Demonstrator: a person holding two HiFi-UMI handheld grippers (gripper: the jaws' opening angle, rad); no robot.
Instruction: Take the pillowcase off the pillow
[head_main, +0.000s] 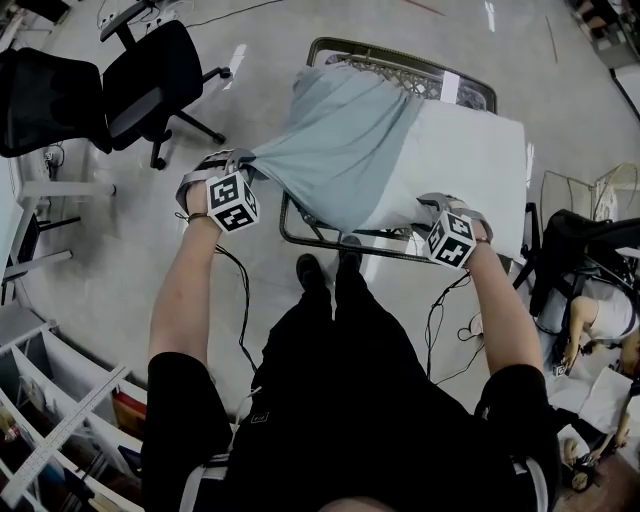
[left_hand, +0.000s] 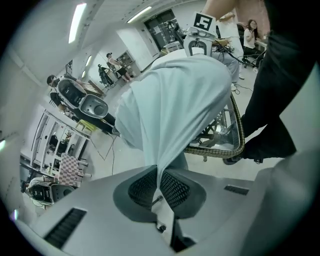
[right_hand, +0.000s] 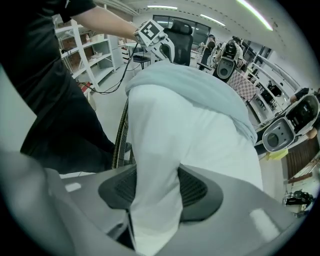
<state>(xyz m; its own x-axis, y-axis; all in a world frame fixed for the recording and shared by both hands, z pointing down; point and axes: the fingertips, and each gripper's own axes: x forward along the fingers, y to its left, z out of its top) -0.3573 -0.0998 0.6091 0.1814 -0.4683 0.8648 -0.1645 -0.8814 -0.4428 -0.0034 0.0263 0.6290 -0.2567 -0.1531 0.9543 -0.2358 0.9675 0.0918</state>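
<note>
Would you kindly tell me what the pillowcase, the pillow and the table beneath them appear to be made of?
Pillowcase: thin blue-grey cloth, matte; it draws into fine soft folds.
Pillow: white fabric shell, smooth and matte, probably soft-filled, since it dents and bulges.
Table: rim looks like braided wicker or rattan; the top seems to be glass, as the frame shows through.

Black clothes (head_main: 350, 400) (short sleeves (head_main: 178, 395))

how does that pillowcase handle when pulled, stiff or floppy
Likely floppy: the pillowcase gathers into narrow folds where the left tongs pinch it. Probably light, since thin cloth stretches taut from that one small pinch. It may drag on the pillow it still partly covers, so it could catch rather than slide freely.
</note>
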